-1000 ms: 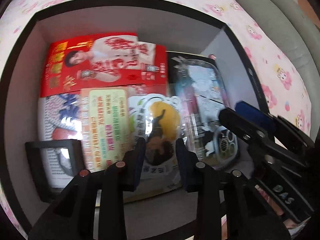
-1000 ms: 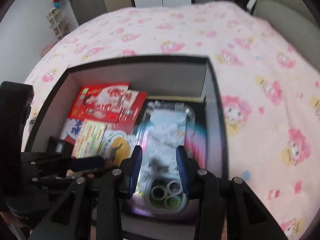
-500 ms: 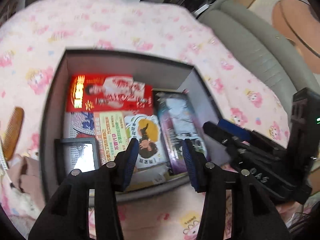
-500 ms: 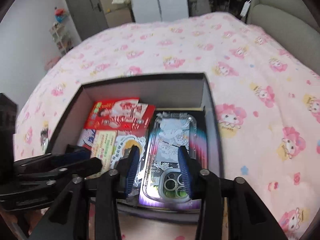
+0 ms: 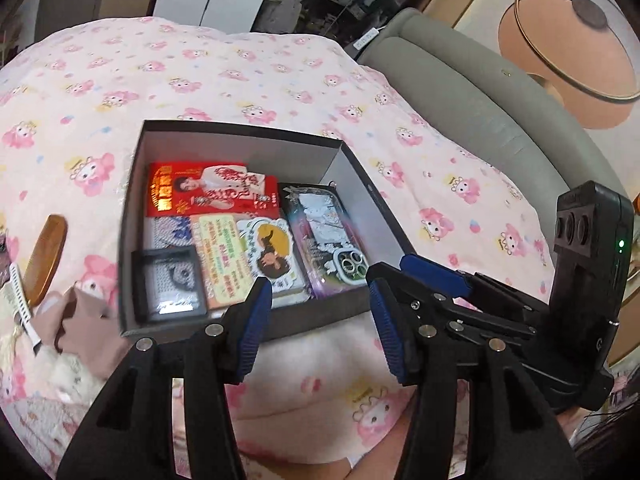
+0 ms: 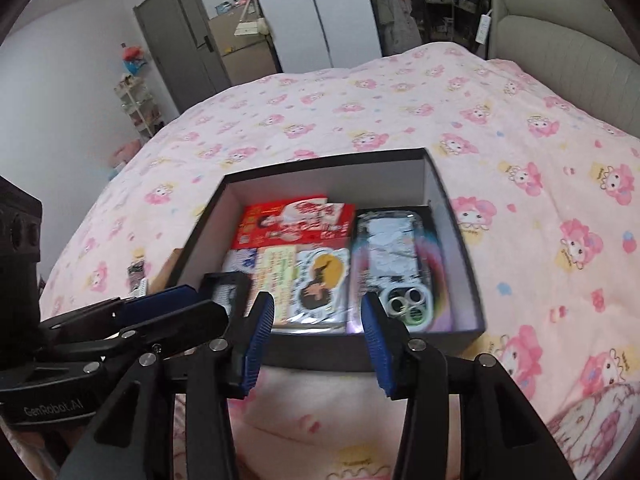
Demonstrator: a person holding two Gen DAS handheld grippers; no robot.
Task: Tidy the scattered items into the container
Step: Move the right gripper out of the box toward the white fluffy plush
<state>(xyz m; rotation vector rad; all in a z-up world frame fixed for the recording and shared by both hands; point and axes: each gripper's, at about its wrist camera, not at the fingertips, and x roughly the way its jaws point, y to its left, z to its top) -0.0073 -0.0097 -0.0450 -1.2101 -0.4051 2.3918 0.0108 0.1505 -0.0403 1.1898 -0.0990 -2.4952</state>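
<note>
the box [image 5: 372, 196] sits open on the pink bedspread [image 5: 248, 60] with the phone case pack [image 5: 328, 240] now lying flat along its right wall beside the red packet [image 5: 208, 192], and both grippers have backed up and out of it since a second ago. the left gripper [image 5: 316, 320] and right gripper [image 6: 316, 340] have just been opening, and now stand wide with nothing between their fingers. that drop looks done, while the wooden comb [image 5: 48, 252] and the brown cloth [image 5: 76, 324] remain outside, left of the box.
</note>
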